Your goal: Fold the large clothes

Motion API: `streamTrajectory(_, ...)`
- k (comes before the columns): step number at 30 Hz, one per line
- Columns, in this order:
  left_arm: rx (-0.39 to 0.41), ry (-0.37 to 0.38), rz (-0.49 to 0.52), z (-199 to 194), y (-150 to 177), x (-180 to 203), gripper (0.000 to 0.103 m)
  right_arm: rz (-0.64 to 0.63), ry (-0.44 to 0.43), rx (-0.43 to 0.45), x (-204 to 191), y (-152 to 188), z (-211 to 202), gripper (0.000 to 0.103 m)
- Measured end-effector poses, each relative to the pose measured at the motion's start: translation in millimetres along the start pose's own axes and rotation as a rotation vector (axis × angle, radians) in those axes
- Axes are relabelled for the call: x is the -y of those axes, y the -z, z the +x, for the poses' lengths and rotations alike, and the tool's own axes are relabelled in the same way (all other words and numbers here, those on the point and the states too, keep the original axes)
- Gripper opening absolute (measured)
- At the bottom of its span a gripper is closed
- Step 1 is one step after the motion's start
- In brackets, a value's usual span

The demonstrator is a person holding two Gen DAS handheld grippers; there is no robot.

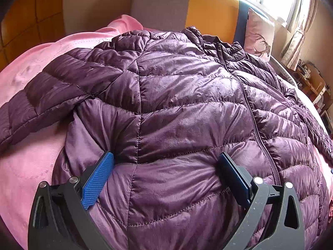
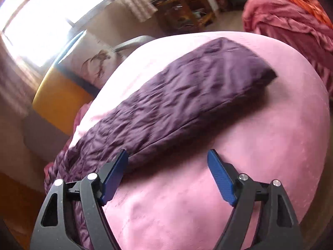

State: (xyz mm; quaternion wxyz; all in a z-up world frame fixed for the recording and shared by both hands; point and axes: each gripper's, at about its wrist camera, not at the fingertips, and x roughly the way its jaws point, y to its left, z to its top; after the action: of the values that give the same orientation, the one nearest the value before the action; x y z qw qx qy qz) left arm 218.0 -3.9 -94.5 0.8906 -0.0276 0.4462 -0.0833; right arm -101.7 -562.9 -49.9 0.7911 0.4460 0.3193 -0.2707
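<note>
A purple puffer jacket (image 1: 187, 104) lies spread, zipped front up, on a pink bed (image 1: 31, 166). The left claw (image 1: 166, 175) (wide) presses its body; the right claw (image 2: 167, 175), wide and empty, hovers beside a sleeve (image 2: 187, 95), likely to fold it.

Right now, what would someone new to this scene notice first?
A shiny purple puffer jacket spread front-up on the pink bedsheet fills the left wrist view, with the open left gripper pressed against its lower part. In the right wrist view, one sleeve stretches across the sheet, the open right gripper beside it.
</note>
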Motion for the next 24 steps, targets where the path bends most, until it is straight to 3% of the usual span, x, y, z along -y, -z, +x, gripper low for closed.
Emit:
streamTrajectory(1, 0.0, 0.001, -0.001, 0, 0, 0, 0.099, 0.06, -0.006, 0.014, 14, -11, -1, 0.065)
streamTrajectory(3, 0.001, 0.002, -0.001, 0, 0, 0, 0.099, 0.147, -0.01, 0.02, 31, -31, 0, 0.045)
streamTrajectory(4, 0.001, 0.003, -0.002, 0, 0, 0, 0.099, 0.166, -0.001, 0.021, 33, -40, 3, 0.038)
streamTrajectory(6, 0.001, 0.003, -0.002, 0, 0, 0, 0.099, 0.167, 0.045, 0.019, 35, -54, 7, 0.015)
streamTrajectory(7, 0.001, 0.004, -0.002, 0, 0, 0, 0.099, 0.158, 0.076, 0.024, 33, -59, 9, 0.012)
streamTrajectory(12, 0.003, 0.009, -0.006, 1, 0, -1, 0.099, 0.077, 0.121, 0.074, 4, -67, -4, 0.005)
streamTrajectory(18, 0.001, -0.001, 0.001, 2, 0, 0, 0.099, -0.219, -0.075, 0.079, -101, -44, -15, 0.004)
streamTrajectory(24, 0.001, 0.0, 0.0, 2, 0, 1, 0.099, -0.492, -0.215, -0.003, -220, 23, 1, 0.004)
